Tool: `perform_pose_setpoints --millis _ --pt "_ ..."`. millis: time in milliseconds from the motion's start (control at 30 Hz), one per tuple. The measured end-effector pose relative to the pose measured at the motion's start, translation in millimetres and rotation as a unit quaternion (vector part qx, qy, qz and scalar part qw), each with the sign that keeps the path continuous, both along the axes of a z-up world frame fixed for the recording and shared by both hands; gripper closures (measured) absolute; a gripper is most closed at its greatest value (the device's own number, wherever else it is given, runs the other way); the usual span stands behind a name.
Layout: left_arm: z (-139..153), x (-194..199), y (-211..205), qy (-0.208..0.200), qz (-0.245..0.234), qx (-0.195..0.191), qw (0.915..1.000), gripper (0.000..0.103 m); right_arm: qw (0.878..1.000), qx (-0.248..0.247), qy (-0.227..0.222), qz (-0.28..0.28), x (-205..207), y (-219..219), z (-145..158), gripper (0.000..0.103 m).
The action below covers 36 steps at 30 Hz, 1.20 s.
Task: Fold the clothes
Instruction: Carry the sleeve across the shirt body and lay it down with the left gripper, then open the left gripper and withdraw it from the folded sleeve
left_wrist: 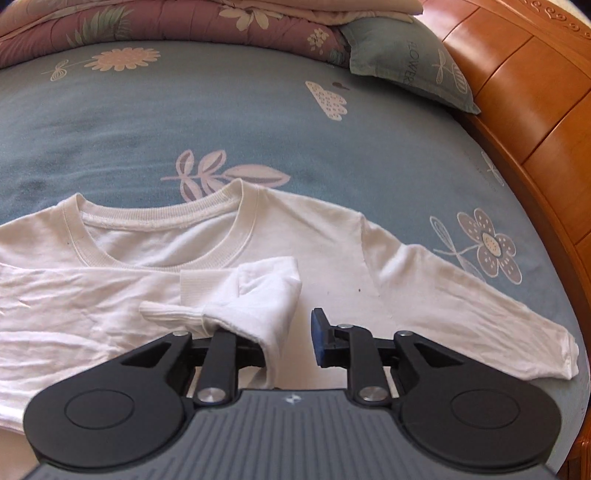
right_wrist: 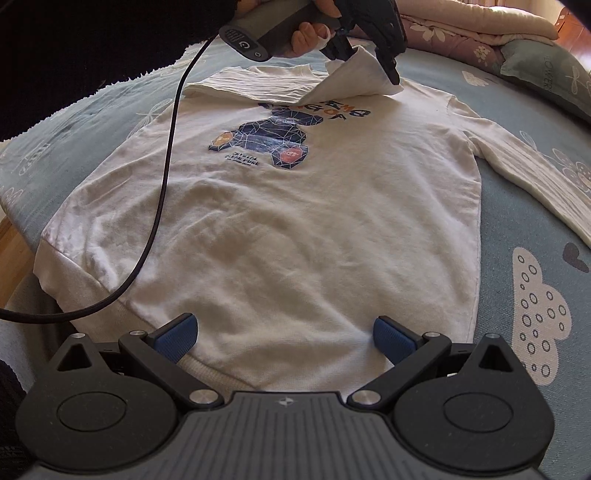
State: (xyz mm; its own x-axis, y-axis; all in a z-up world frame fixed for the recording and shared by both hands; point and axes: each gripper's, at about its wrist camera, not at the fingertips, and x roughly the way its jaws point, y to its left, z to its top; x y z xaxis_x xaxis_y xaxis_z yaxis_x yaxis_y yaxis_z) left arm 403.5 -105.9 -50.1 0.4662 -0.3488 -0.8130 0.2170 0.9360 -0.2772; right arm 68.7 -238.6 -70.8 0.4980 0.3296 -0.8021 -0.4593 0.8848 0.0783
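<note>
**Desk:** What does the left wrist view show?

**Photographer:** A white long-sleeved sweatshirt (left_wrist: pixel 155 266) lies flat on a blue floral bedsheet (left_wrist: pixel 184 122), neckline toward twelve o'clock. One sleeve is folded in across the chest, and its cuff (left_wrist: pixel 255 299) is draped over the left finger of the left gripper (left_wrist: pixel 275 341). The jaws stand apart: the blue pad (left_wrist: pixel 318 341) on the other finger is bare, clear of the cloth, so nothing is pinched. The other sleeve (left_wrist: pixel 472 295) runs out toward four o'clock.

**Desk:** And the right wrist view?

**Photographer:** There the sweatshirt fills the middle, its dark geometric print (right_wrist: pixel 273 138) at about twelve o'clock. The right gripper (right_wrist: pixel 286 338) sits at six o'clock over the hem (right_wrist: pixel 221 373) with both blue pads spread wide, holding nothing. At twelve o'clock a hand (right_wrist: pixel 306 37) grips the handle of the other tool, the cuff hanging at its fingers, and a black cable (right_wrist: pixel 162 206) trails down toward eight o'clock.

**Desk:** Surroundings?

**Photographer:** A pillow (left_wrist: pixel 410 62) at one o'clock, a mauve floral quilt (left_wrist: pixel 166 26) at twelve, and a wooden headboard (left_wrist: pixel 524 96) curving down the two o'clock edge.
</note>
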Motion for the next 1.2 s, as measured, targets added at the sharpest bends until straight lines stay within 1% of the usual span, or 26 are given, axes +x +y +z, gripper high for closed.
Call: perform_pose_setpoints --millis 67,100,167,200,267,333,400,500,567,633,700,800,933,1033,1100,1167,1200 --pt "-6 -7 -5 0.004 -0.023 0.014 0.9996 0.074 1.000 -0.003 -0.001 0.001 0 1 0 0.000" --pt "-8 -11 -9 0.001 -0.037 0.027 0.9990 0.072 1.000 -0.005 -0.002 0.001 0 1 0 0.000" --pt "-9 -21 -16 -0.009 -0.069 0.052 0.9962 0.061 1.000 -0.008 -0.003 0.001 -1 2 -1 0.000" --pt "-8 -27 -21 -0.019 -0.089 0.068 0.9936 0.060 1.000 -0.008 -0.003 0.001 0 2 -1 0.000" --pt "-4 -37 -24 -0.034 -0.111 0.087 0.9895 0.058 1.000 -0.009 -0.003 0.001 0 3 -1 0.000" --pt "0 -48 -21 -0.043 -0.120 0.086 0.9881 0.055 1.000 -0.010 -0.004 0.000 0 3 -1 0.000" --pt "7 -57 -10 -0.050 -0.121 0.071 0.9889 0.052 1.000 -0.011 -0.005 0.000 -1 4 -1 0.000" --pt "19 -70 15 -0.062 -0.111 0.046 0.9909 0.049 1.000 -0.013 -0.006 -0.001 -1 4 -1 0.000" --pt "28 -82 39 -0.072 -0.098 0.031 0.9920 0.044 1.000 -0.013 -0.007 -0.002 -2 4 -1 0.000" --pt "34 -93 67 -0.083 -0.081 0.021 0.9930 0.039 1.000 -0.013 -0.008 -0.003 -2 5 -1 0.000" --pt "37 -106 104 -0.092 -0.050 0.017 0.9944 0.036 1.000 -0.013 -0.010 -0.003 -2 5 -1 0.000" --pt "30 -122 158 -0.087 -0.004 -0.004 0.9962 0.035 1.000 -0.014 -0.010 -0.005 -2 5 -1 0.000" --pt "3 -135 211 -0.067 0.048 -0.037 0.9959 0.034 1.000 -0.017 -0.008 -0.005 -1 7 -1 0.000" --pt "-10 -134 226 -0.065 0.072 -0.063 0.9933 0.035 1.000 -0.020 -0.002 -0.004 1 7 -1 0.000" --pt "-11 -126 225 -0.075 0.069 -0.079 0.9917 0.035 1.000 -0.024 0.002 -0.004 2 8 0 0.000" --pt "-12 -117 221 -0.090 0.062 -0.083 0.9906 0.034 1.000 -0.028 0.007 -0.005 4 10 0 0.000" --pt "-13 -112 220 -0.097 0.066 -0.077 0.9901 0.034 0.999 -0.031 0.009 -0.006 5 11 0 0.000"
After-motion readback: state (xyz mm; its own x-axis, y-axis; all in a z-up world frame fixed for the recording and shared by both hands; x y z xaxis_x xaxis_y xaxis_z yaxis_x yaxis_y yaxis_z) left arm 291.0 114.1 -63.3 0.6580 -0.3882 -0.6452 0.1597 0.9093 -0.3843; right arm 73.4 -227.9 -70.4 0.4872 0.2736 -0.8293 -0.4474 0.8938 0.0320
